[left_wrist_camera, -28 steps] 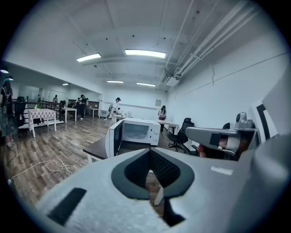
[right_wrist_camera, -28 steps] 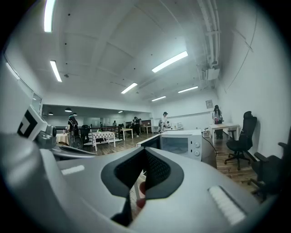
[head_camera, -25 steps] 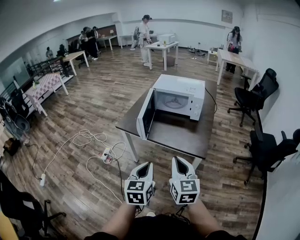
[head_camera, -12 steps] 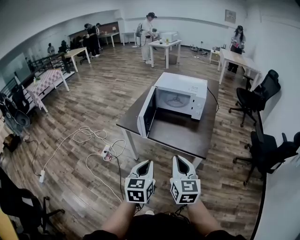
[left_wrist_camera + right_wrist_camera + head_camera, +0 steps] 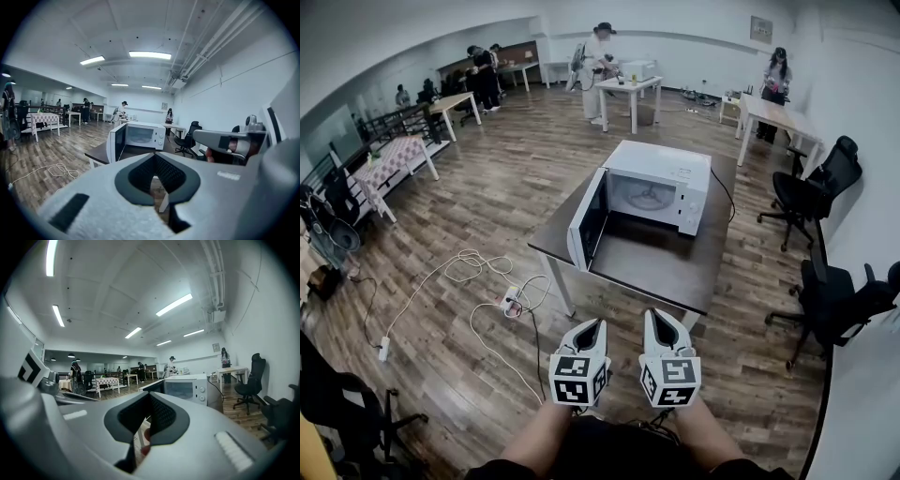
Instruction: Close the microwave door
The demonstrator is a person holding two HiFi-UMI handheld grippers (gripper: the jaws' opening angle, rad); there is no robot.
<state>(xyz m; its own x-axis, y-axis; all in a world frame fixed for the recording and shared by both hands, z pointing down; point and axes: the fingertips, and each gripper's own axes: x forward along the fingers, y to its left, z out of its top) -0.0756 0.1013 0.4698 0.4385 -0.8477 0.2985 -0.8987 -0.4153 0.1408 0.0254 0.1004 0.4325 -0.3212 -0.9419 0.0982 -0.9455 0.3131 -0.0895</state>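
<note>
Both tongs sit low in front of the person, the left gripper [image 5: 598,325] and the right gripper [image 5: 650,316] each pinched shut on nothing, well short of the table [image 5: 666,274]. Loose cable [image 5: 487,279] lies on the floor just to their left, a likely trip if the person steps round that way. The door [image 5: 585,227] stands swung out at the table's left edge. A closed tip could skid off its smooth face, or a hard shove might slide the microwave [image 5: 664,178] back. Floor on the left is open, while office chairs [image 5: 811,192] crowd the right.
</note>
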